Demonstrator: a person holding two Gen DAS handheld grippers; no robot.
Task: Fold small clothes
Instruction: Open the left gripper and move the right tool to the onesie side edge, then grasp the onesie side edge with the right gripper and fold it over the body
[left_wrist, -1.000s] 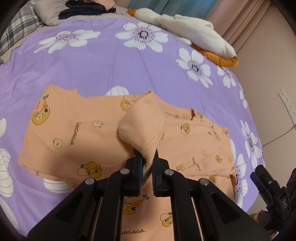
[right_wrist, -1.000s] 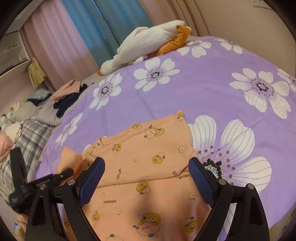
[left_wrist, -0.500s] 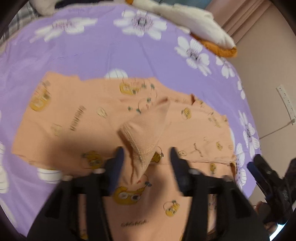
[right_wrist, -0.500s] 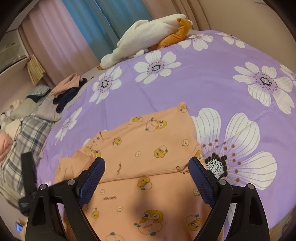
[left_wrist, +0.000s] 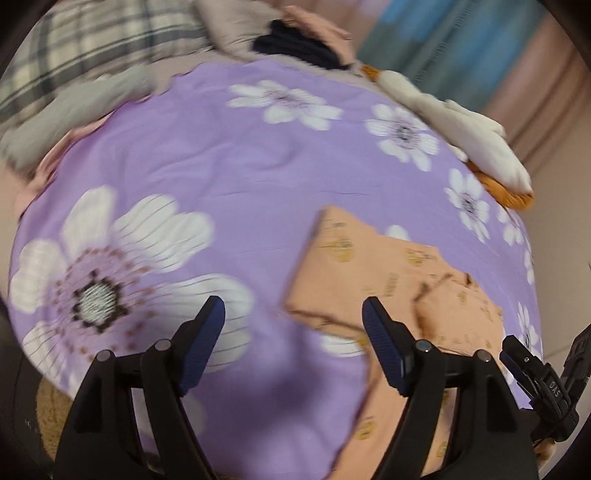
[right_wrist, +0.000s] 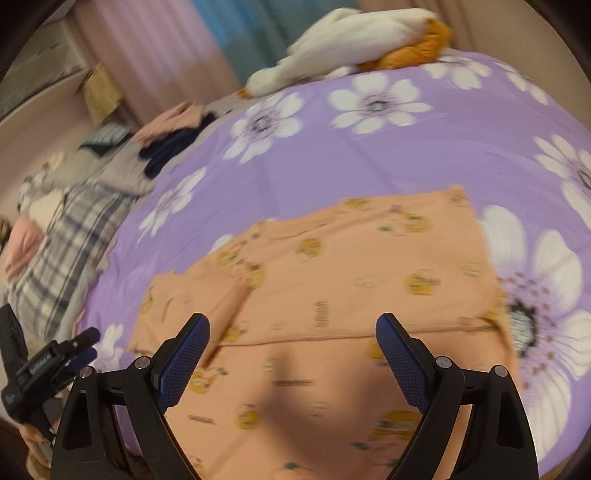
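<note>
The peach garment lies flat on the purple bed, soft, light and limp. The left tool is opening with nothing between its jaws; the right tool gapes empty above it. A hem corner looks the best hold.

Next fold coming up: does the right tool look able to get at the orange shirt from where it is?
Probably yes: the right tool hangs open just over the orange shirt, with nothing between them.

Motion blur is smearing the printed lettering on the orange garment beyond reading. The picture's bottom edge is cutting off its near hem.
</note>
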